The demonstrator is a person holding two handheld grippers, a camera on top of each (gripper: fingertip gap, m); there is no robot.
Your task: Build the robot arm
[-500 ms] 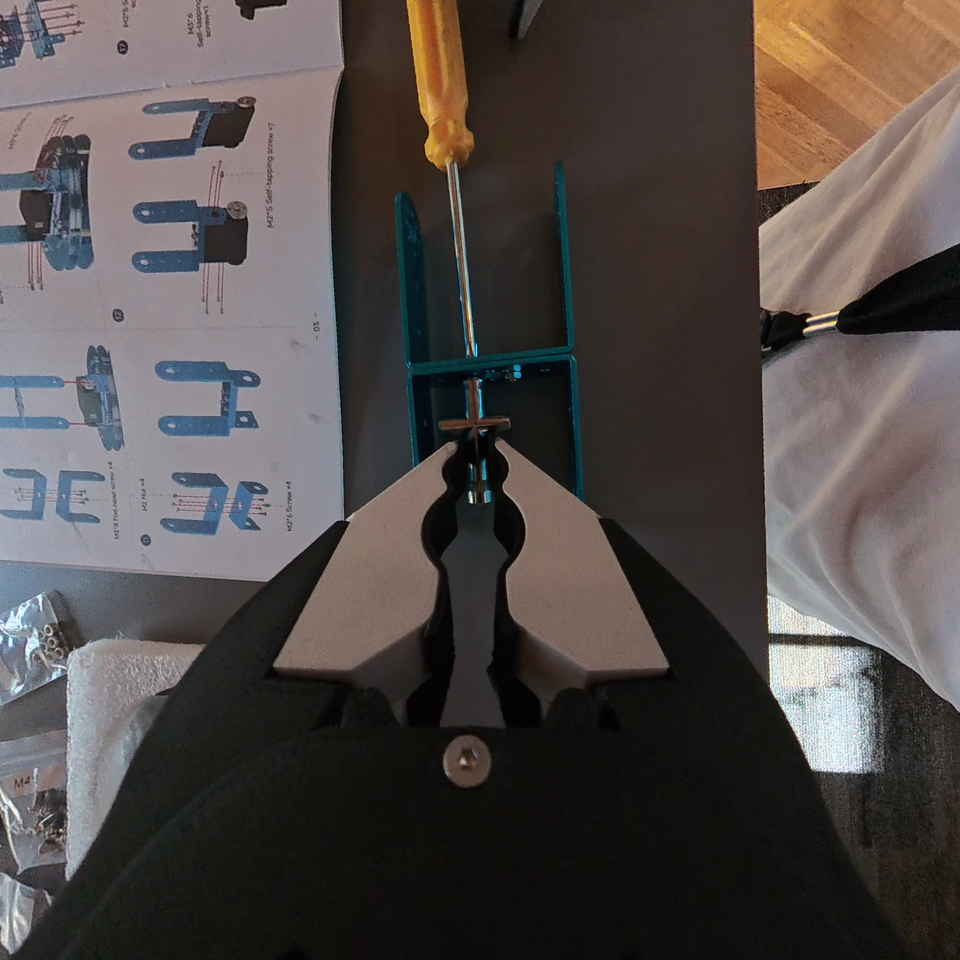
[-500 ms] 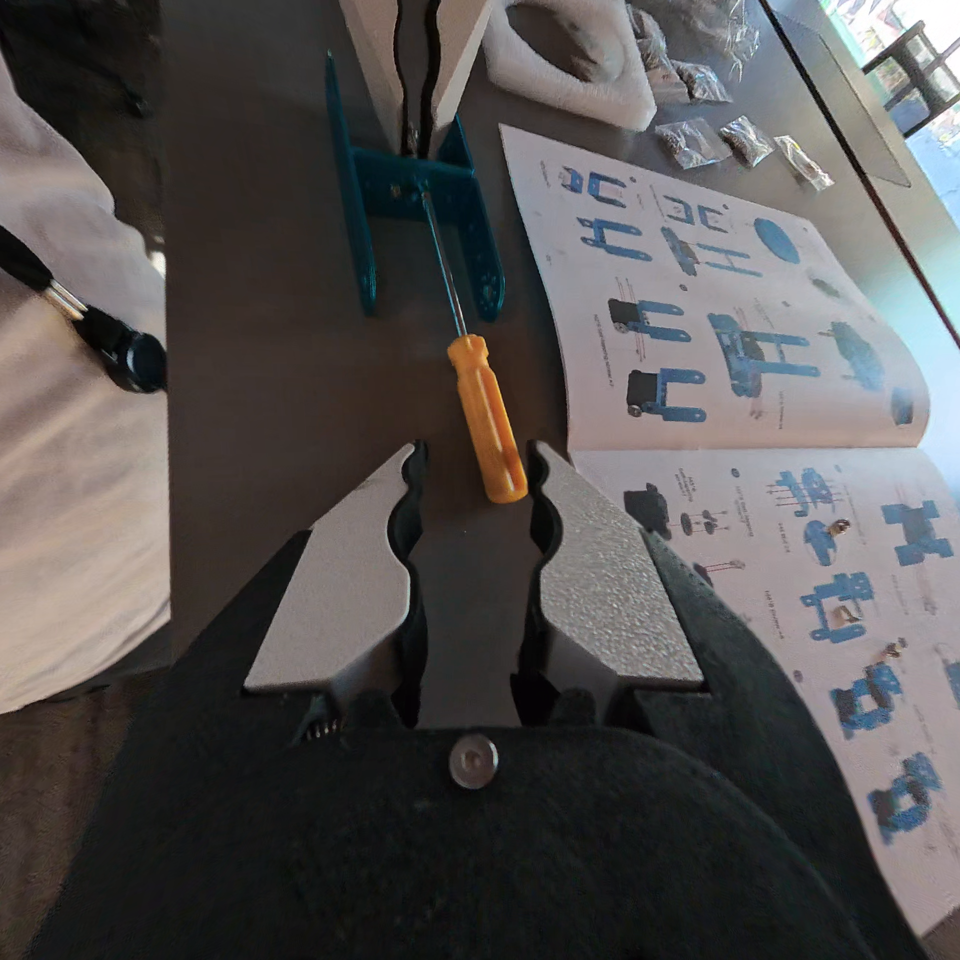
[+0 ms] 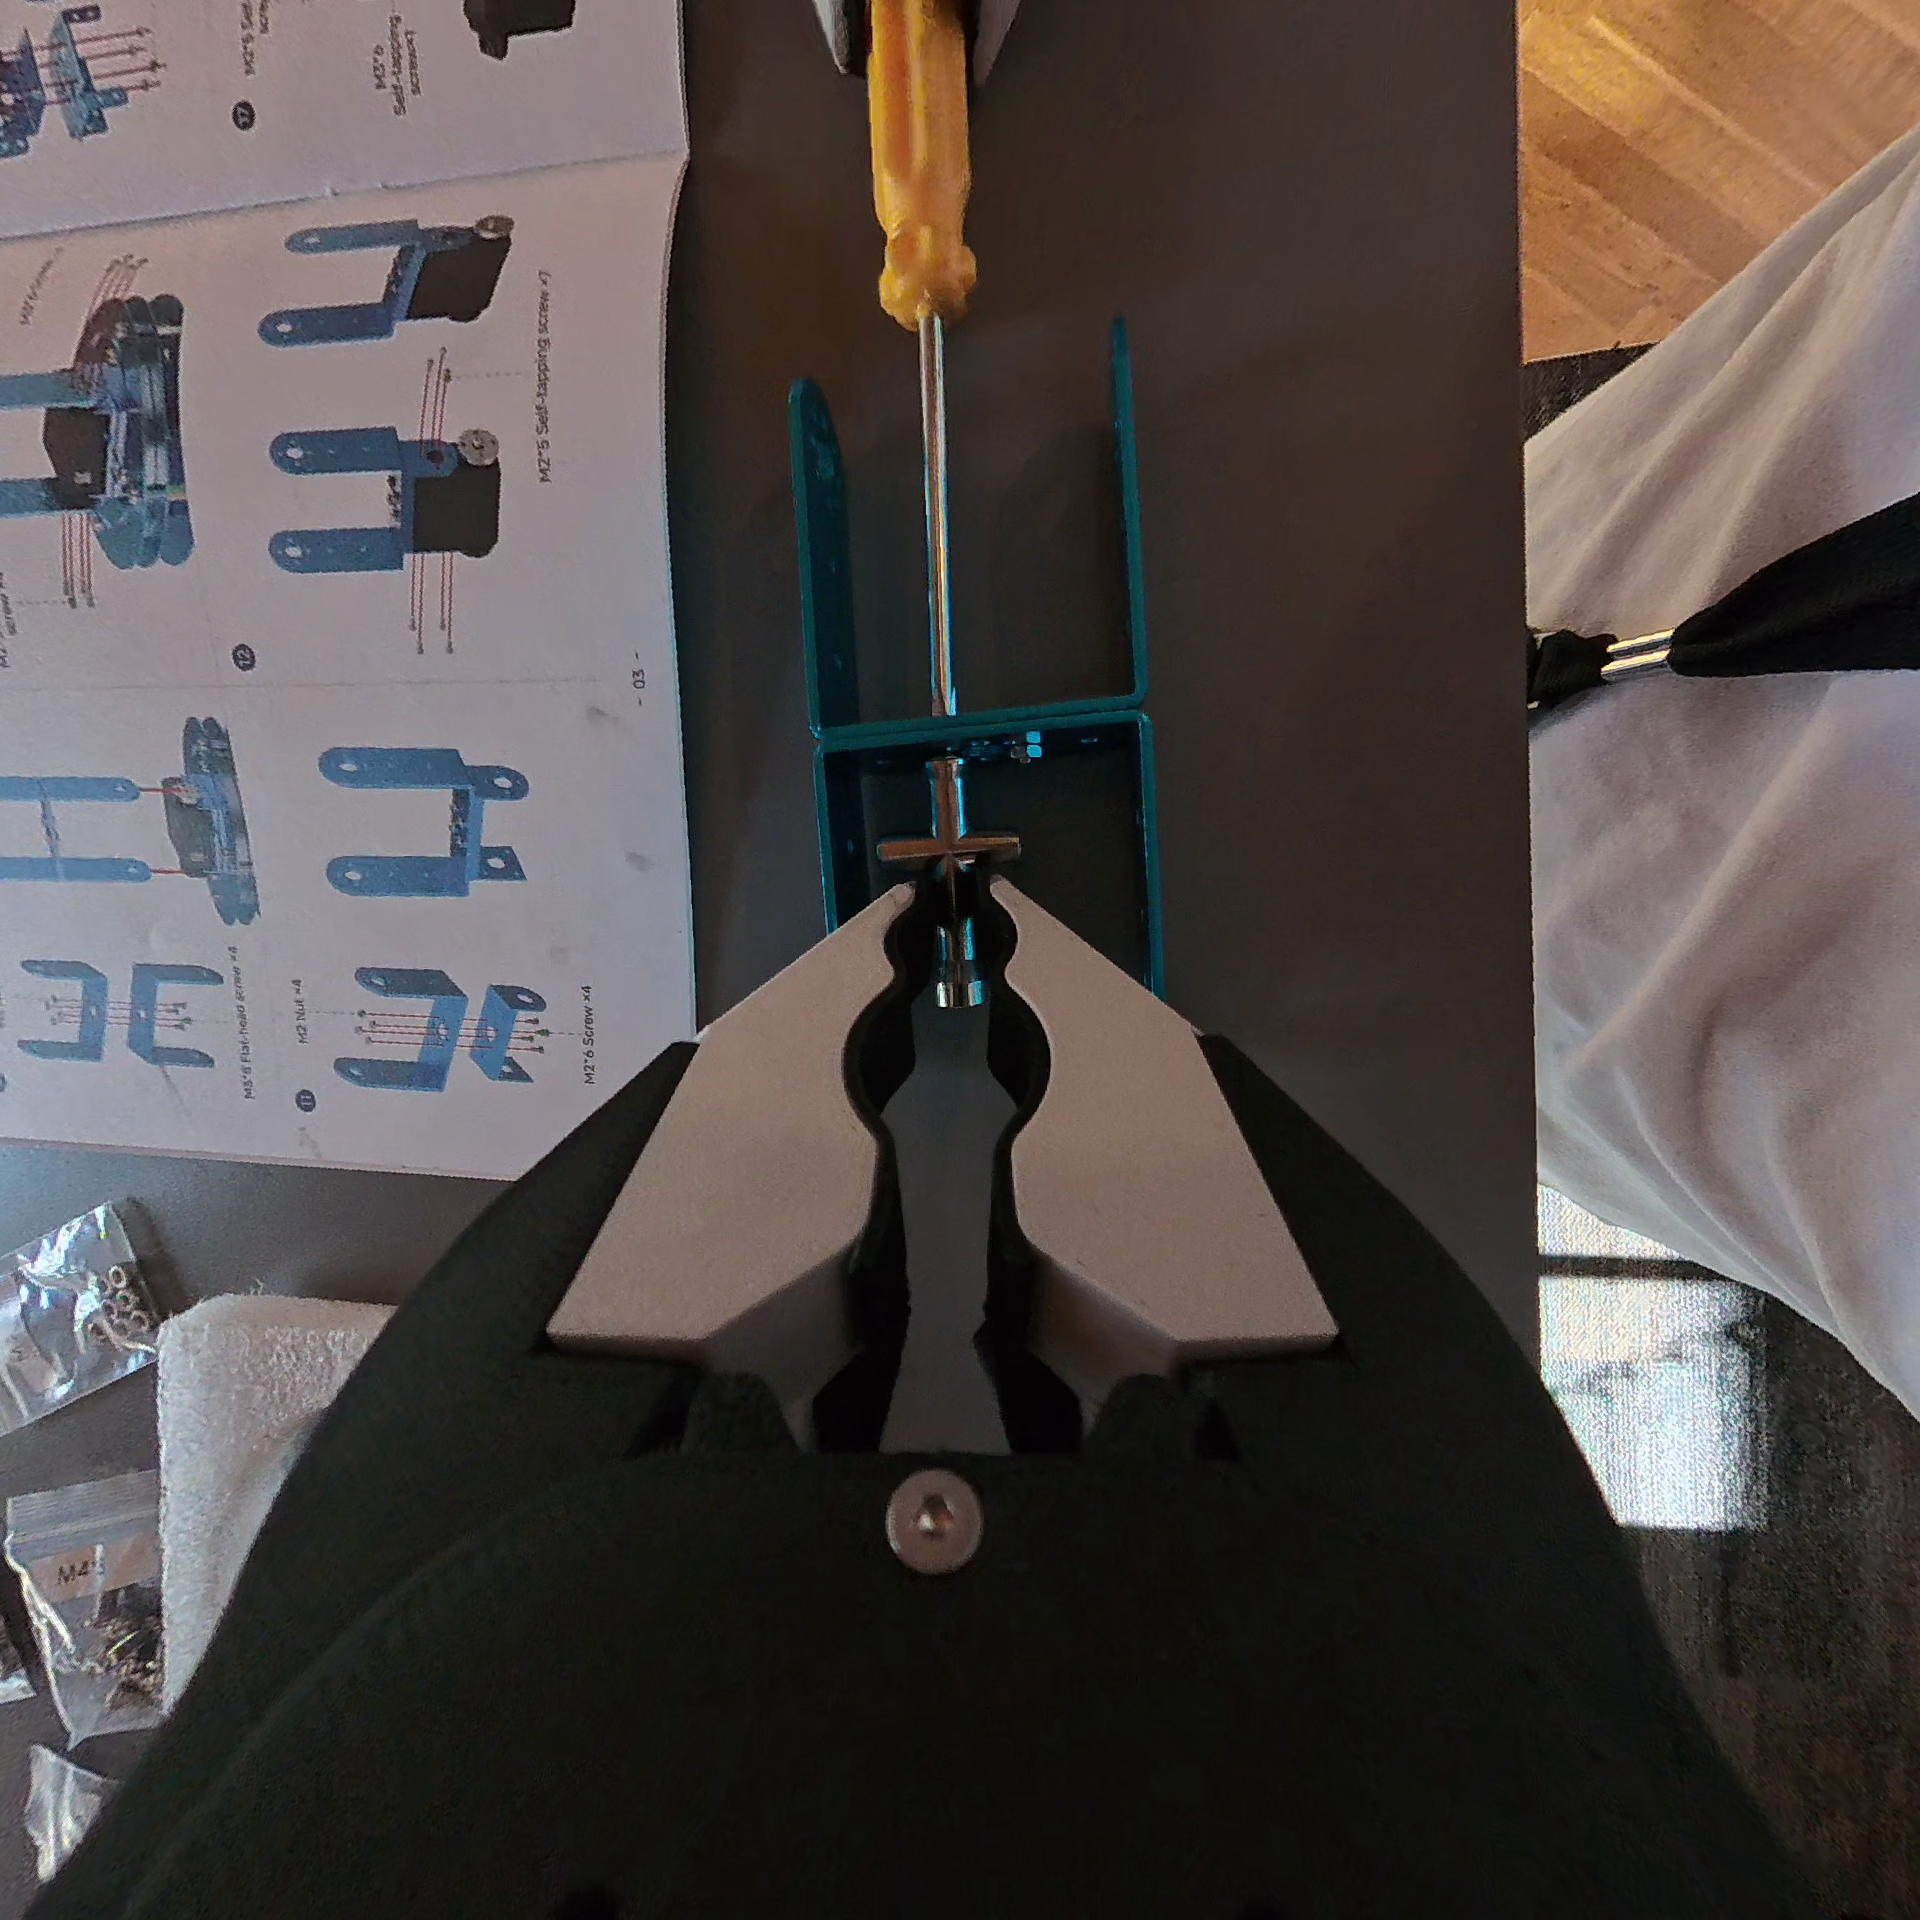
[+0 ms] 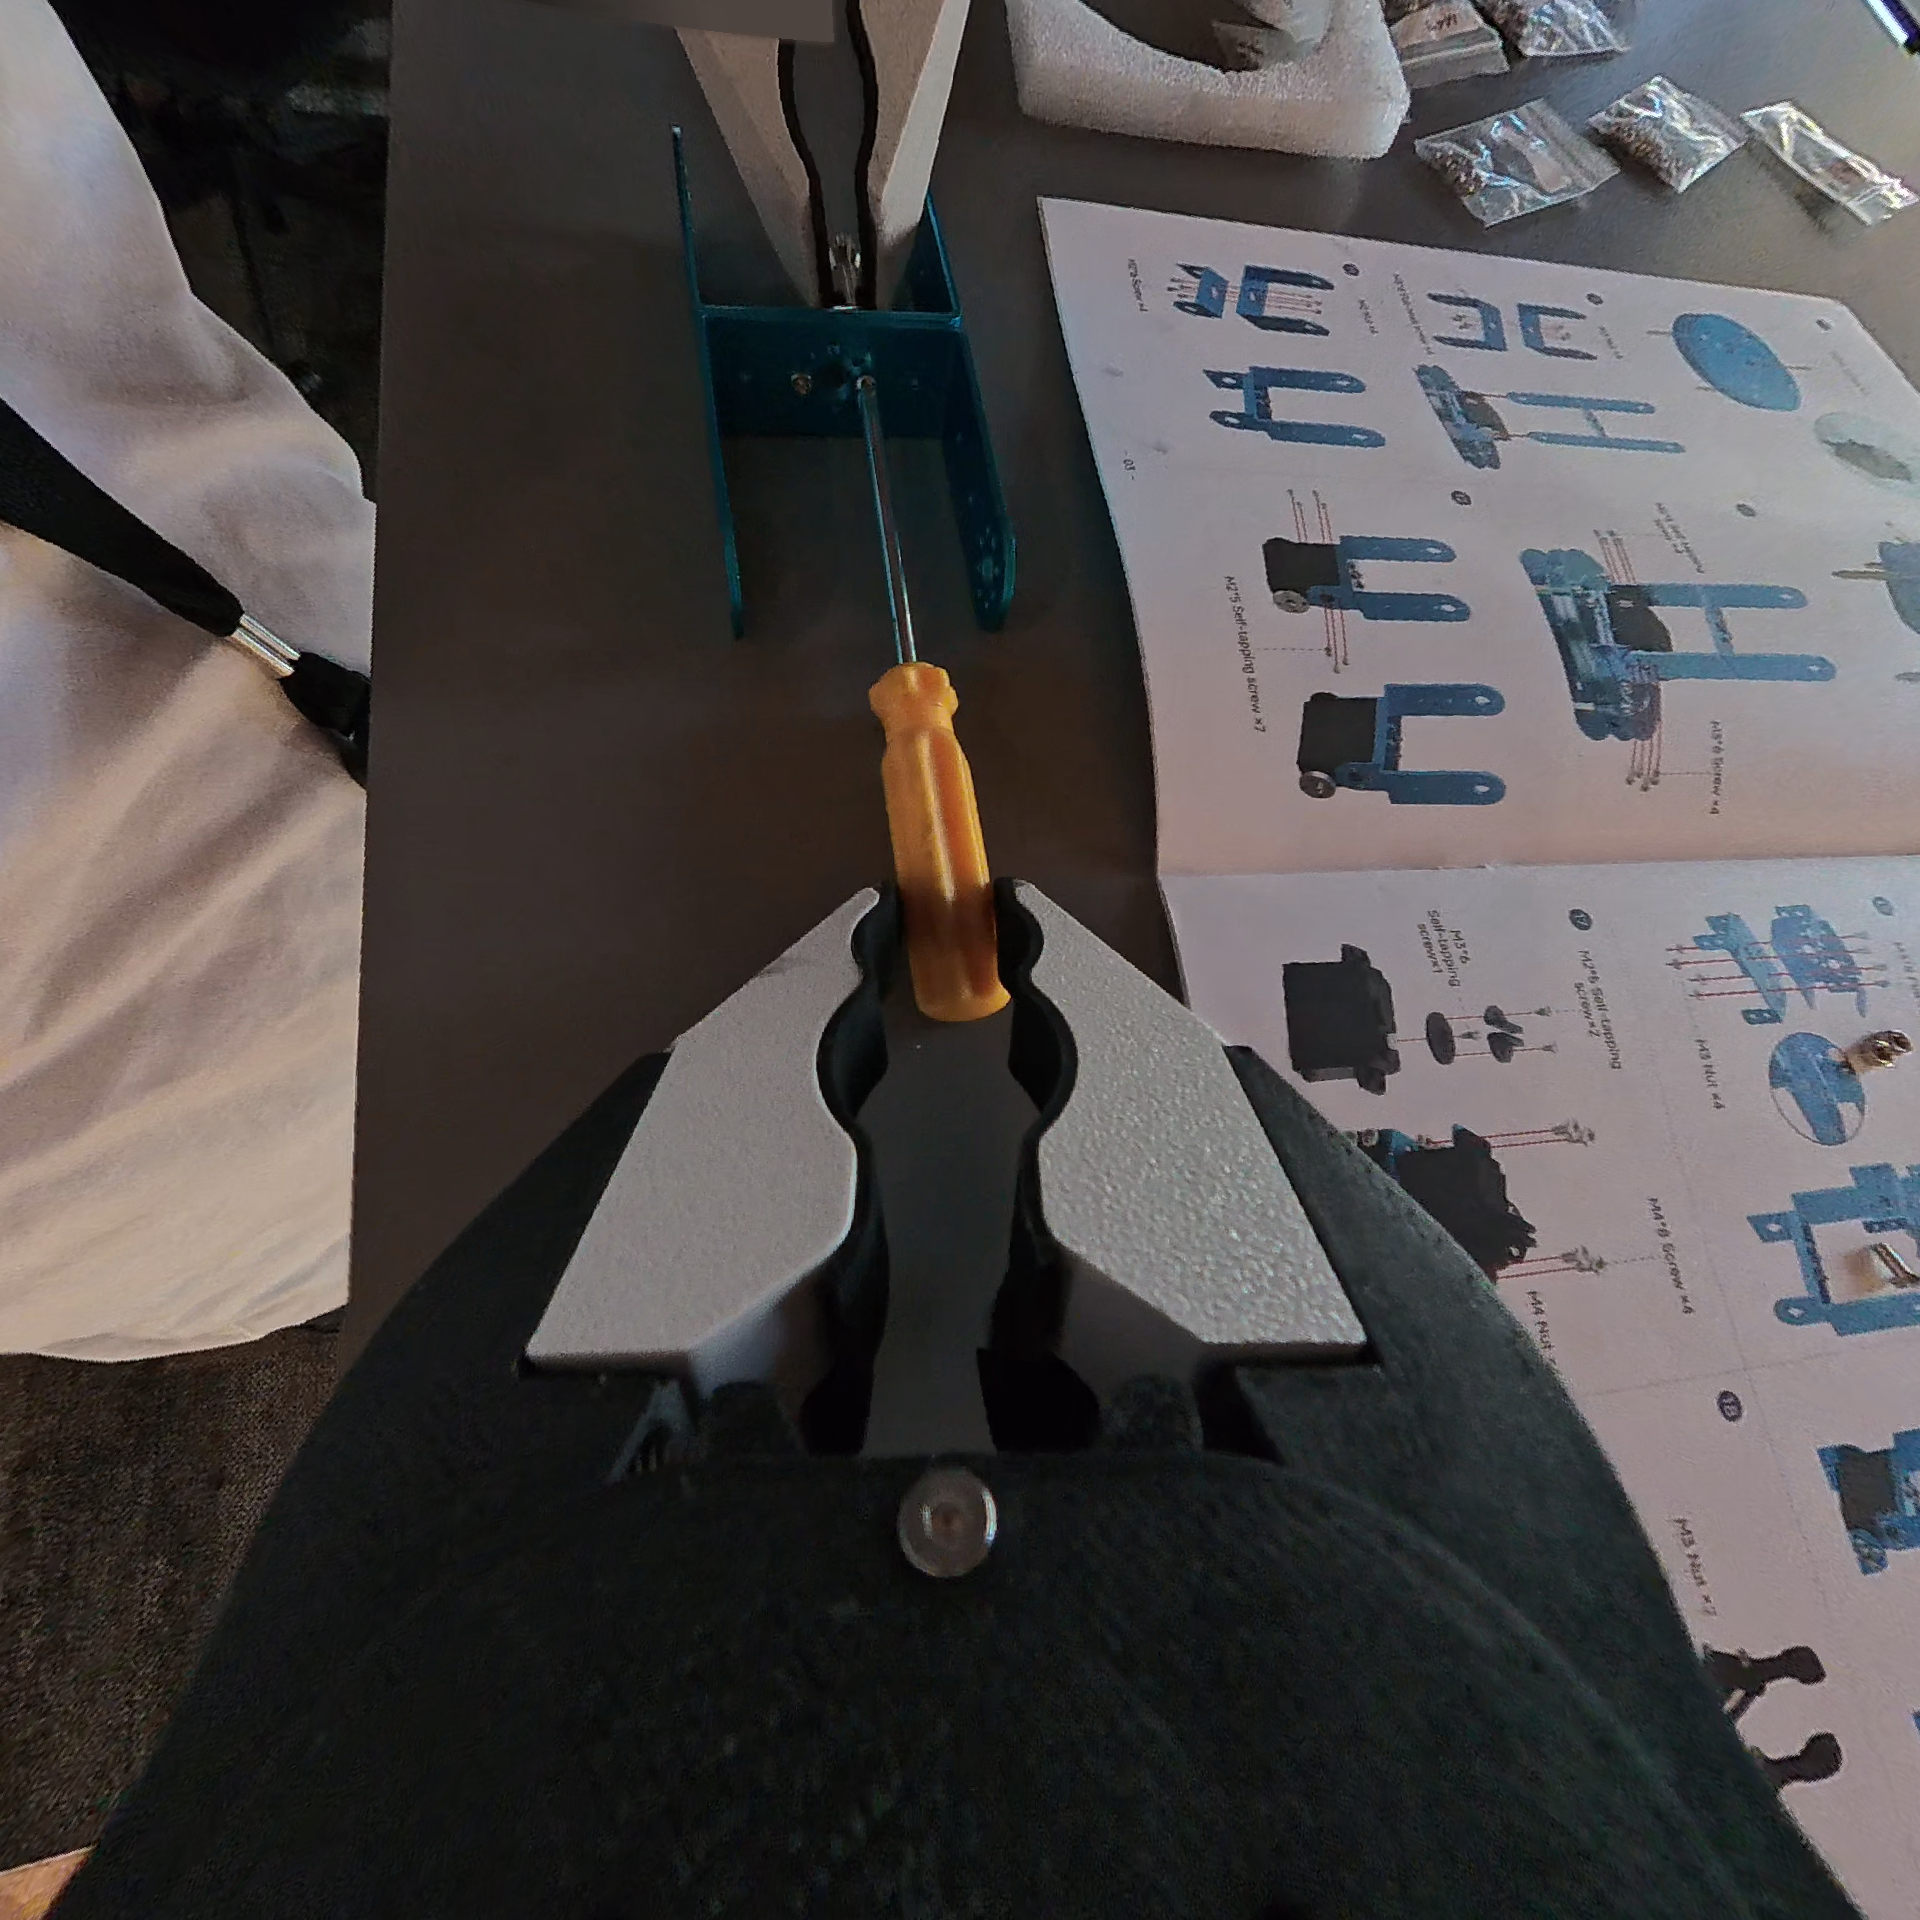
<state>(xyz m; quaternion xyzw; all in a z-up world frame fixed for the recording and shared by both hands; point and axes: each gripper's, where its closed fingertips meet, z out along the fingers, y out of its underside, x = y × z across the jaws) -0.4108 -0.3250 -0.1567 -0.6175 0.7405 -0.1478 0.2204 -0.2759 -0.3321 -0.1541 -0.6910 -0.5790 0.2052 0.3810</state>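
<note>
Two teal U-shaped metal brackets [image 3: 1132, 520] stand back to back on the dark table [image 3: 1299, 416]. My left gripper [image 3: 951, 891] is shut on a small silver cross-shaped wrench [image 3: 948, 847], whose far end meets the brackets' joined plates. A screwdriver with a yellow handle [image 3: 920, 187] points at the same plates from the other side. In the right wrist view my right gripper [image 4: 943, 894] is shut on the end of the screwdriver's handle [image 4: 930, 790]. Its shaft tip sits at a screw on the teal plate [image 4: 914, 374]. The left gripper's grey fingers [image 4: 758, 135] show behind the plate.
An open instruction booklet [image 3: 343, 623] [image 4: 1507, 623] lies beside the brackets, with loose screws [image 4: 1881, 1049] on a page. A white foam block [image 4: 1195, 83] and small bags of hardware [image 4: 1517, 156] lie beyond it. A person's white clothing [image 4: 156, 935] is at the table's edge. The white foam block [image 4: 1195, 83] lies some 15 cm from my left tips, 25 cm from my right tips.
My right gripper has moved forward along the yellow handle and closed on its end. The left gripper and the brackets have not moved.
</note>
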